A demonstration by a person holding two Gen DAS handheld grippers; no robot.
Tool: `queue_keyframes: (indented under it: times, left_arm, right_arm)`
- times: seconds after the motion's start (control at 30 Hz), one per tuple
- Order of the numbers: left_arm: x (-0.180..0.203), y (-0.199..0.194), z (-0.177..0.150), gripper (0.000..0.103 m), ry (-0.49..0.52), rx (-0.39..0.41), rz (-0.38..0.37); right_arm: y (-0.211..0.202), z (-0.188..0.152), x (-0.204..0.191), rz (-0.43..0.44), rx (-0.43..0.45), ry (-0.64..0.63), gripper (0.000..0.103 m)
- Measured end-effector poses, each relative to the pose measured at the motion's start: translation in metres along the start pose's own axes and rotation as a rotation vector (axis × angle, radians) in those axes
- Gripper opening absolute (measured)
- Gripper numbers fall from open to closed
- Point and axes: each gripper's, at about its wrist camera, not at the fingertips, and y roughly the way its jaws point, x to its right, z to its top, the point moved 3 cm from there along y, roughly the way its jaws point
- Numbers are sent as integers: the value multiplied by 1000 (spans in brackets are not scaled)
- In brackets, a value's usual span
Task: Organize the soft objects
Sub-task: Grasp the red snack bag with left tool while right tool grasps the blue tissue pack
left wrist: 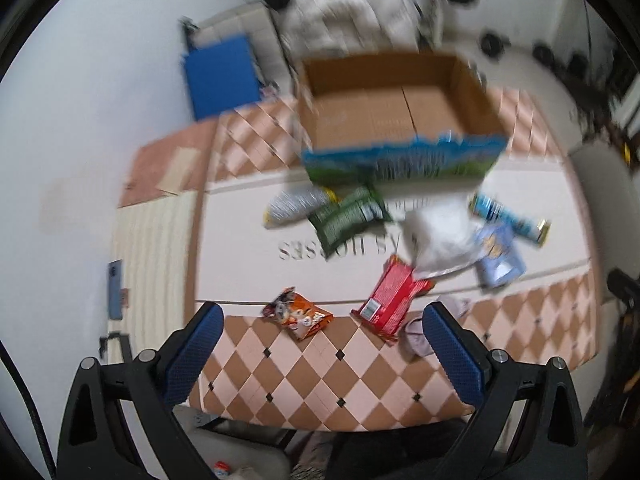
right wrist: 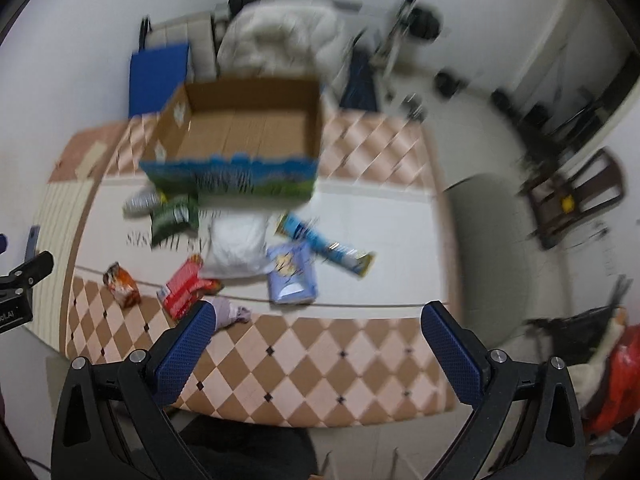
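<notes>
An open cardboard box [left wrist: 400,120] [right wrist: 248,136] stands empty at the far side of the table. In front of it lie soft packs: a green pouch [left wrist: 348,216] [right wrist: 174,220], a silver pouch [left wrist: 296,204] [right wrist: 142,200], a white bag [left wrist: 440,236] [right wrist: 238,246], a red pack [left wrist: 390,298] [right wrist: 182,286], an orange pack [left wrist: 298,314] [right wrist: 122,284], a pale blue pack [left wrist: 498,256] [right wrist: 292,276], a long blue pack [left wrist: 508,214] [right wrist: 324,246] and a lilac cloth [left wrist: 416,334] [right wrist: 232,312]. My left gripper [left wrist: 320,320] and right gripper [right wrist: 316,320] are open, empty, above the near edge.
The table [left wrist: 320,380] [right wrist: 320,360] has a checked cloth with a white middle band. A blue pad [left wrist: 222,74] [right wrist: 158,76] and a white cushion [left wrist: 352,12] [right wrist: 280,36] lie behind the box. A phone [left wrist: 116,288] lies left. A chair [right wrist: 576,196] stands right.
</notes>
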Motion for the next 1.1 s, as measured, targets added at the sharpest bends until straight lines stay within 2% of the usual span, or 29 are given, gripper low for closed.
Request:
queue_keyframes:
  times: [0.1,0.23,0.3,0.37,0.43,0.47,0.5,0.57,0.6,0.63,0.7,0.73,0.8,0.83,0.97,1.1]
  left_arm:
    - [21,68,4,95,114,-119,-16]
    - [52,136,2,92,258,-245,-20]
    - [67,164,-2,92,309,-301,-48]
    - [80,195,-10,92,338,-404,-110]
    - [87,219,-16,83,338,-465,-118]
    - [89,226,-17,73,332,-482,-122]
    - [89,233,-18,69,317,-500,-130]
    - [88,238,-20,64,254,-521,-163]
    - [86,236,-20,58,222,-512,-165]
    - [83,234,-20,57,176,-511,-173]
    - [67,233,-27,54,19,-540,-202]
    - [59,234,-32,54,-55,-557,-214]
    - [45,233,-43,54,-183,-567,-230]
    - [44,233,-45,54,-196,-562,-229]
    - [48,227,-48,58,-148,-541,-194]
    - [55,226,-50,57,-136,-519,-162]
  right_arm:
    - [86,6,-2,0,-126,-53,103]
    - [179,3,-7,2,-251,-89,103]
    - [211,1,-7,7,-295,-97,103]
    - [240,3,-12,8,-338,-98,103]
    - [262,4,-15,17,-383,-94,103]
    - [274,4,-16,26,-407,-81,103]
    - [284,3,-16,45,-430,-61,103]
    - [300,2,-17,73,-460,-26,103]
    - [306,1,-19,83,-469,-14,103]
    - [311,0,-19,86,-475,-5,103]
    - [316,-2,-21,99,-480,15,103]
    - [316,-5,-20,113,-485,32,100]
    - [317,-14,-18,140,-520,67,87]
    - [316,-21,-17,139,-538,72,78]
    - [307,-40,-16,144,-556,68,77]
    - [310,-36,-19,126,-535,69,78]
